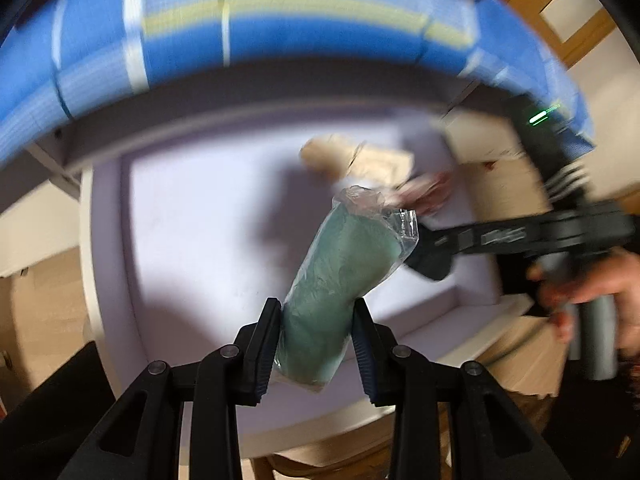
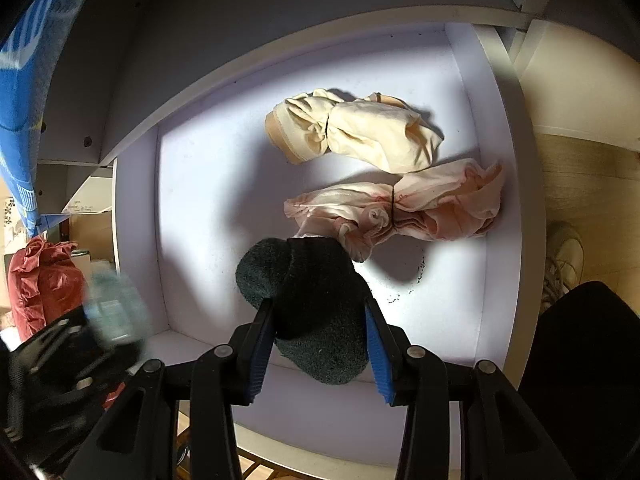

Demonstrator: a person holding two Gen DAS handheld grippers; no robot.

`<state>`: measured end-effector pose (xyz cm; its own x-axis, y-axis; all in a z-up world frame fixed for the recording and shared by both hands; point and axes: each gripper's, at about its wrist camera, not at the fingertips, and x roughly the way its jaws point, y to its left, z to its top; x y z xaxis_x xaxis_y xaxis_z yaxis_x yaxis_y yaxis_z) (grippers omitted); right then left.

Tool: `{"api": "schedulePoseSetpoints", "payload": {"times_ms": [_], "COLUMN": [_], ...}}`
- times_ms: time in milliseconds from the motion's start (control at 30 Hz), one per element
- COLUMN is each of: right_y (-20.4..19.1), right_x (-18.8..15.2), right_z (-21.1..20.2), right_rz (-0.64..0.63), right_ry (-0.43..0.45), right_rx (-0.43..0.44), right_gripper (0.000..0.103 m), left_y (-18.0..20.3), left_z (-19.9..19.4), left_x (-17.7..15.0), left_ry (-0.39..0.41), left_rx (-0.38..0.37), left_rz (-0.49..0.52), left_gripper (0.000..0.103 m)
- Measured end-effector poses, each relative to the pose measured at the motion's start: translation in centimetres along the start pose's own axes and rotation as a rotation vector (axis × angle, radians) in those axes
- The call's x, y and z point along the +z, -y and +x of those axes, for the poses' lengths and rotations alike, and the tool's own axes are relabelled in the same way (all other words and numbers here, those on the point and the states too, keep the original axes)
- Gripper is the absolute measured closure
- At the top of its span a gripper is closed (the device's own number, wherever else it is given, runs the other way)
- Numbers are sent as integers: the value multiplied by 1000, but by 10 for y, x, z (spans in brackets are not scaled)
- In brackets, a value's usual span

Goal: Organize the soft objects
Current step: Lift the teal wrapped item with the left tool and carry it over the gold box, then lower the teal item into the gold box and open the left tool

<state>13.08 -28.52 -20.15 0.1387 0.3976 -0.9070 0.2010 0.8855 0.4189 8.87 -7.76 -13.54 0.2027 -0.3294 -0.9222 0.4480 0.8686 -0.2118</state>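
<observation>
My left gripper (image 1: 316, 314) is shut on a green rolled cloth in clear plastic wrap (image 1: 344, 280), held above the white drawer (image 1: 192, 216). My right gripper (image 2: 320, 312) is shut on a dark green fuzzy sock bundle (image 2: 312, 304), low over the drawer floor (image 2: 200, 208). In the drawer lie a cream tied bundle (image 2: 356, 132) and a pale pink tied bundle (image 2: 404, 208). The left wrist view shows the right gripper (image 1: 432, 256) with its dark bundle and the hand holding it (image 1: 600, 288). The left gripper with its green roll (image 2: 116, 308) appears blurred at the right wrist view's left edge.
A blue patterned cover (image 1: 280, 40) hangs over the shelf edge above the drawer. A red cloth bag (image 2: 40, 280) sits left of the drawer. Wooden floor (image 2: 580, 168) and a light shoe (image 2: 564, 256) lie to the right. Black specks (image 2: 416, 276) dot the drawer floor.
</observation>
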Motion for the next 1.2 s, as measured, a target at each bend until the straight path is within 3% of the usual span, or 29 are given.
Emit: {"api": "schedulePoseSetpoints", "payload": {"times_ms": [467, 667, 767, 967, 1200], "right_y": [-3, -2, -1, 0, -2], "right_x": [-1, 0, 1, 1, 0], "right_z": [2, -1, -2, -4, -9], "right_rz": [-8, -5, -6, 0, -2], "right_ry": [-1, 0, -1, 2, 6], "right_rx": [8, 17, 21, 34, 57], "right_gripper": [59, 59, 59, 59, 59], "left_y": [42, 42, 46, 37, 31], "left_z": [-143, -176, -189, -170, -134], "left_x": [55, 98, 122, 158, 182], "left_ry": [272, 348, 361, 306, 228], "left_rx": [-115, -84, 11, 114, 180], "left_rz": [88, 88, 145, 166, 214], "left_gripper": [68, 68, 68, 68, 68]}}
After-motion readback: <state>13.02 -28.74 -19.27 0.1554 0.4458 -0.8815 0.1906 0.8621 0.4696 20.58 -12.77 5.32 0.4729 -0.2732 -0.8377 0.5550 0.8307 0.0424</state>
